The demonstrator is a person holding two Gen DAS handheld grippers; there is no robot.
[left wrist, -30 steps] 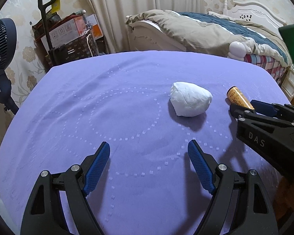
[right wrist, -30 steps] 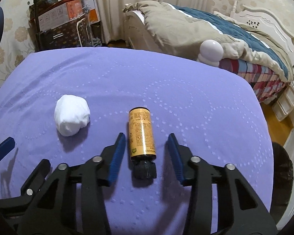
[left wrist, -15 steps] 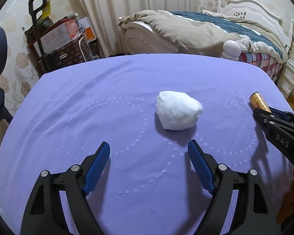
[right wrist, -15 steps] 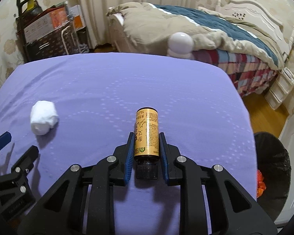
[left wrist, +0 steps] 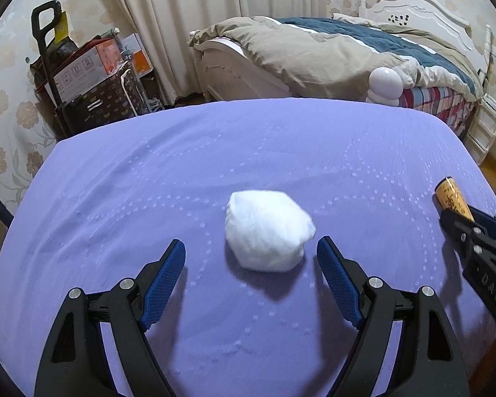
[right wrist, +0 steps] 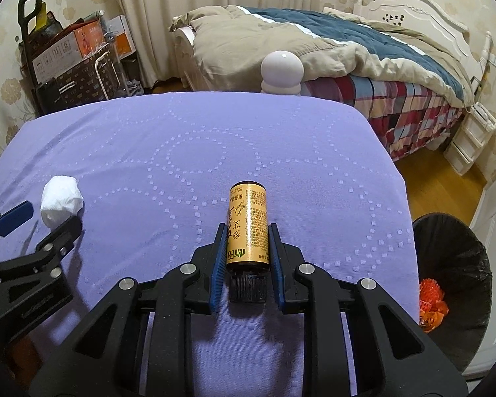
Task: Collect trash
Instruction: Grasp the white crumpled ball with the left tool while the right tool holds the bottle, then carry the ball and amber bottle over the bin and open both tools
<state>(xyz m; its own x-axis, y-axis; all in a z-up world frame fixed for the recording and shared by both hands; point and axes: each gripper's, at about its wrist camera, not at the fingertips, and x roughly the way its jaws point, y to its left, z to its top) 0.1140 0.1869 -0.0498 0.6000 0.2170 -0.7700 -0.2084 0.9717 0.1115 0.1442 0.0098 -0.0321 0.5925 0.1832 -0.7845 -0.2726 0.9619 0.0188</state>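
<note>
Now | gold bottle [right wrist: 248,223]: black cap, printed label | tissue wad [left wrist: 267,234]: white, crumpled

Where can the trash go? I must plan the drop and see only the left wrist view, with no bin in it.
Observer: A black-lined bin stands on the floor past the right edge of the purple-covered table, in the right wrist view.
Operator: Is it empty?
Observer: No, something orange lies in it.
Operator: Which way does the bottle sit in the right tool?
Observer: Its black cap points back toward the tool's body, and the pads press on both sides of the label.
</note>
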